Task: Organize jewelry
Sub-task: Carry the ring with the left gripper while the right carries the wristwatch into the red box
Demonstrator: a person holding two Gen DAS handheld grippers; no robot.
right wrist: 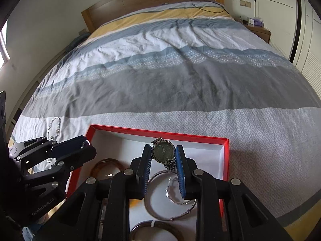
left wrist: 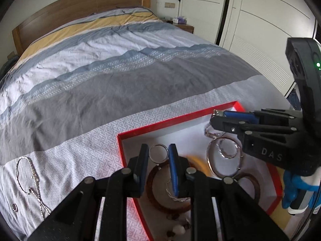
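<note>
Bangles [right wrist: 170,198] crowd the red box [right wrist: 225,160] (far end bare).

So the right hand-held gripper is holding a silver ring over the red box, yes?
Not a ring: the right hand-held gripper holds a silver wristwatch over the red box, as the right wrist view shows. The ring is in the left one.

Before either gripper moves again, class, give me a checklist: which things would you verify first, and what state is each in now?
1. Left gripper grips the silver ring: ok.
2. Right gripper grips the watch: ok.
3. Both held pieces are over the red box: ok.
4. Bare white floor in the box for setting down: ok, at the far side.
5. All jewelry is collected: not ok, a chain lies on the bedspread.
6. Watch strap clears the bangles below: cannot tell.
</note>
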